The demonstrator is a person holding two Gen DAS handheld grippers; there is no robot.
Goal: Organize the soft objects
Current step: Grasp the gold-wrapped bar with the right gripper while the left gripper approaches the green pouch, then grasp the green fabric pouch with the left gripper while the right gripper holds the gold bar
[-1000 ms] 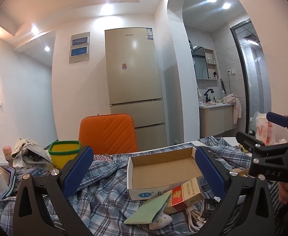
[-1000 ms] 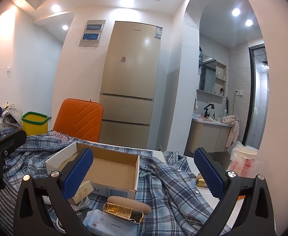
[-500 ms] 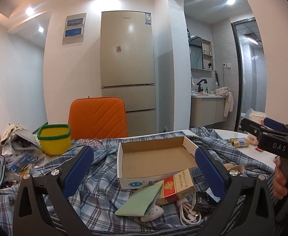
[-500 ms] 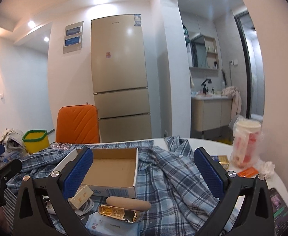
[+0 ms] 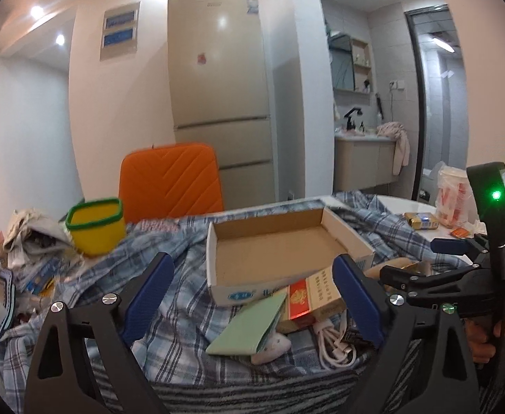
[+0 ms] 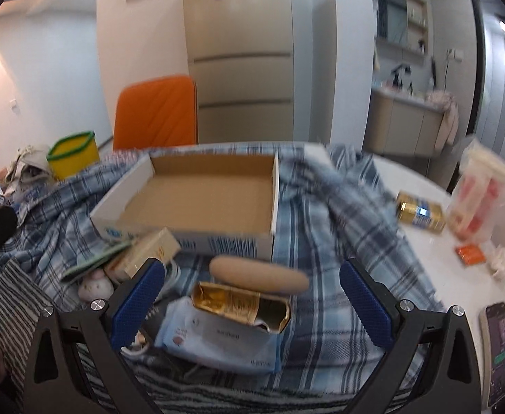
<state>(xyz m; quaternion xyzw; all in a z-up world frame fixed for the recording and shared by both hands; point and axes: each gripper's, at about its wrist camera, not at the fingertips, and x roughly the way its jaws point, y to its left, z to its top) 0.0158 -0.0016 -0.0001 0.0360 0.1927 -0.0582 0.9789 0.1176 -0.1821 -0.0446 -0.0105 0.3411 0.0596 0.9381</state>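
Observation:
A blue plaid shirt (image 5: pixel 169 296) lies crumpled over the table, also in the right wrist view (image 6: pixel 342 214). An empty cardboard box (image 5: pixel 280 255) sits on it, also in the right wrist view (image 6: pixel 200 203). A grey striped cloth (image 6: pixel 14 303) lies at the front left. My left gripper (image 5: pixel 252 296) is open and empty above a green card (image 5: pixel 249 324) and a red cigarette pack (image 5: pixel 312 298). My right gripper (image 6: pixel 249 300) is open and empty above a gold packet (image 6: pixel 242 307), a beige roll (image 6: pixel 257 274) and a wipes pack (image 6: pixel 218 341).
A yellow bin (image 5: pixel 95 226) and clutter stand at the left. An orange chair (image 5: pixel 171 183) is behind the table. A white cable (image 5: pixel 331 343) lies by the packs. A wrapped cup (image 6: pixel 476 193), a gold pack (image 6: pixel 419 215) and a phone (image 6: pixel 498 348) lie on the right.
Both grippers have tilted down and moved closer to the table. The right gripper has swung left toward the box and the items in front of it. Both stay open.

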